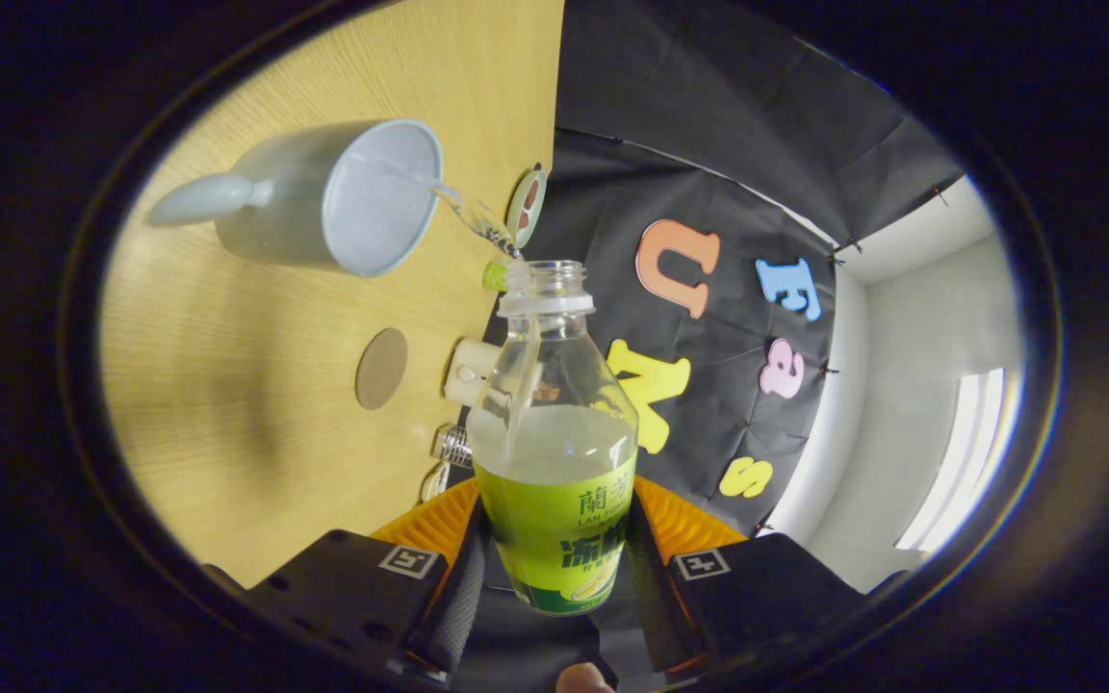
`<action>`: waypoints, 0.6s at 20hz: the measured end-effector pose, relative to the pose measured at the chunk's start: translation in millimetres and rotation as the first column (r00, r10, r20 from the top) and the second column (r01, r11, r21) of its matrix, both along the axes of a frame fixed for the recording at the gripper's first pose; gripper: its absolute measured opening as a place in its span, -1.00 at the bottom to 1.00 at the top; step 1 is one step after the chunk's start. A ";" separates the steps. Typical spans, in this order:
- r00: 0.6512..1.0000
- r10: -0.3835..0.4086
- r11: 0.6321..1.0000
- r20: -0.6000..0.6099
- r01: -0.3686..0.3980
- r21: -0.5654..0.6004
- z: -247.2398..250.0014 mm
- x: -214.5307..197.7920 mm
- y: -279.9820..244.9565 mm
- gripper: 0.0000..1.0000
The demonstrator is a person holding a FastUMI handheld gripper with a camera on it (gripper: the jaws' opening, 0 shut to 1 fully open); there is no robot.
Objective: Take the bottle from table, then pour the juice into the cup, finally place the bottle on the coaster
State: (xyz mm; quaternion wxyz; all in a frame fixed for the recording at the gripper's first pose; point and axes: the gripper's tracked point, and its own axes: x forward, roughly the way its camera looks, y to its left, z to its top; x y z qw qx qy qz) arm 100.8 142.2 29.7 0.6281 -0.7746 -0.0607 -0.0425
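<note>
Pouring step underway: tool [554, 563] clamped on bottle [554, 452] at lower centre, tipped toward cup [338, 197] at upper left on tabletop [227, 385], thin stream reaching its mouth. Next: level bottle, carry to coaster [381, 368] at centre left.

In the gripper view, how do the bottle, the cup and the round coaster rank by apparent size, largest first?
1. Bottle, clamped between the fingers of the hand-held gripper; it sits nearest the camera, so it may only look bigger.
2. Cup, close to the bottle in apparent size.
3. Coaster, clearly the smallest.
</note>
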 end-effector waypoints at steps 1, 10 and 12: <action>1.000 0.000 1.000 0.003 0.000 -0.005 0.5 -0.6 0.3 0.48; 1.000 -0.001 0.999 0.019 0.002 -0.054 9.6 -0.4 3.4 0.48; 1.000 0.003 0.998 0.025 -0.001 -0.063 11.1 -0.3 4.7 0.48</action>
